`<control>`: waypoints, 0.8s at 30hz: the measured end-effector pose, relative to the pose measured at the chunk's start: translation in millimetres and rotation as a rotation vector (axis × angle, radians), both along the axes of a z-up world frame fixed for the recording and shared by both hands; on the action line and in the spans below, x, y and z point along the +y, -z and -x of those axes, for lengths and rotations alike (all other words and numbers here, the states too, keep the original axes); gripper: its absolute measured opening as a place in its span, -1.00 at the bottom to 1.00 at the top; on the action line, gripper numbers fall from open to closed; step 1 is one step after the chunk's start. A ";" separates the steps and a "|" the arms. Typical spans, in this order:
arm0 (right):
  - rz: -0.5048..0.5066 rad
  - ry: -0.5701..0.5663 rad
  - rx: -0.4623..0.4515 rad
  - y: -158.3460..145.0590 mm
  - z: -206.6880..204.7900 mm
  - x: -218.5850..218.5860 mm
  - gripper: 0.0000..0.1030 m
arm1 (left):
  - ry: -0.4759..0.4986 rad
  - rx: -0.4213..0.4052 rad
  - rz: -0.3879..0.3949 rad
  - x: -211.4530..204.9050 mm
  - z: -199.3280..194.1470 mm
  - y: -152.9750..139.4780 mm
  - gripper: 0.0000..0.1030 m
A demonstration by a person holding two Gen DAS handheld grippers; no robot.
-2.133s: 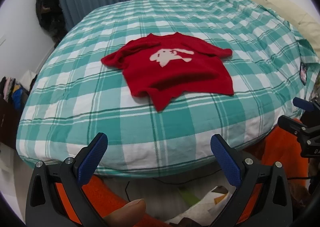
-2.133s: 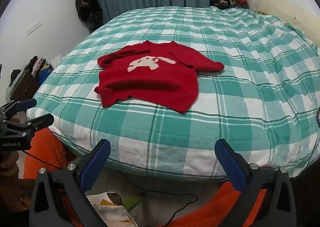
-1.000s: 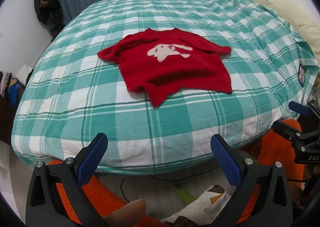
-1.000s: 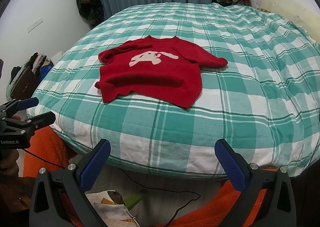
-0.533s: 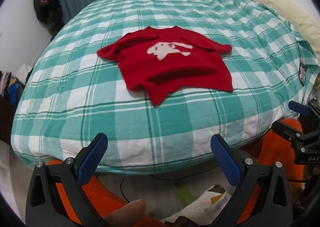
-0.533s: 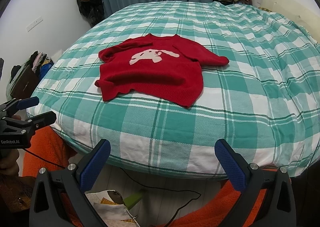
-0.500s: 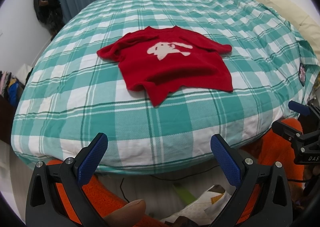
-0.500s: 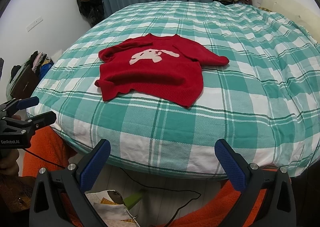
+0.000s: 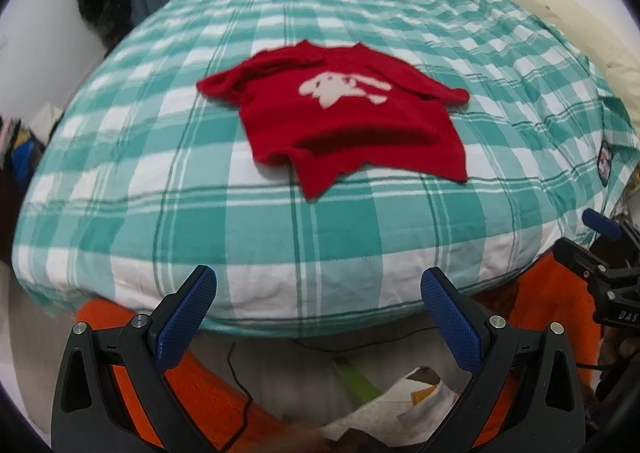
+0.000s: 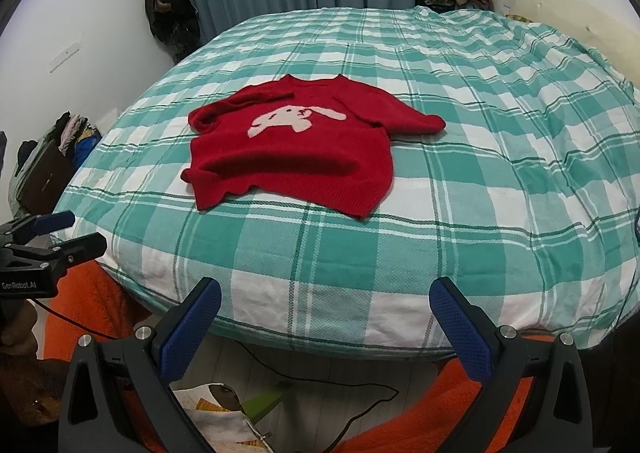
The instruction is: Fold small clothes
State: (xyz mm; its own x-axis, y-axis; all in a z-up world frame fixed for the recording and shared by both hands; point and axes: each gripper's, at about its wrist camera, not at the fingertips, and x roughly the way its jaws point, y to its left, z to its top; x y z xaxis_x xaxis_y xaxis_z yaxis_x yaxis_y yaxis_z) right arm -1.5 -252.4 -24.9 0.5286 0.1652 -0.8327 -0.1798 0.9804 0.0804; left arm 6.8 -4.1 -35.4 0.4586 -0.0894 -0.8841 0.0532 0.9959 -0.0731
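Holding my left gripper (image 9: 318,303) and right gripper (image 10: 326,313) spread wide and empty off the bed's near edge, I see the red sweater (image 10: 298,147) lying flat, well ahead, on the green plaid duvet (image 10: 480,181).

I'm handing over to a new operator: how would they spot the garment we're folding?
Start at the big bed with the teal-and-white checked cover. Lying on it, toward the near edge, is a small red sweater with sleeves spread. It is the only garment on the cover, with a pale dog figure on its chest.
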 end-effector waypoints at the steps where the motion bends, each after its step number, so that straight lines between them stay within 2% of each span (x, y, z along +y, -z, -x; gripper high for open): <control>1: 0.001 0.000 -0.002 -0.5 -0.4 0.3 1.00 | -0.015 0.009 0.009 3.4 -1.5 3.1 0.98; 10: -0.003 -0.014 0.000 3.8 -4.7 6.5 1.00 | -0.077 0.038 0.077 20.9 -10.7 13.2 0.98; 14: -0.021 -0.018 -0.027 7.0 -7.7 4.4 1.00 | -0.076 0.024 0.080 21.8 -18.5 17.1 0.98; 16: -0.051 -0.013 -0.045 10.8 -11.7 -0.7 1.00 | -0.079 0.014 0.114 25.7 -26.1 23.3 0.97; 18: -0.080 -0.003 -0.064 15.1 -15.5 -6.9 1.00 | -0.094 0.022 0.183 33.7 -39.1 35.8 0.96; 22: -0.134 -0.004 -0.107 24.4 -20.6 -17.7 1.00 | -0.090 0.029 0.255 37.8 -63.3 56.8 0.77; 24: -0.190 -0.030 -0.137 33.4 -27.7 -24.8 1.00 | -0.072 0.030 0.279 35.3 -76.4 68.7 0.77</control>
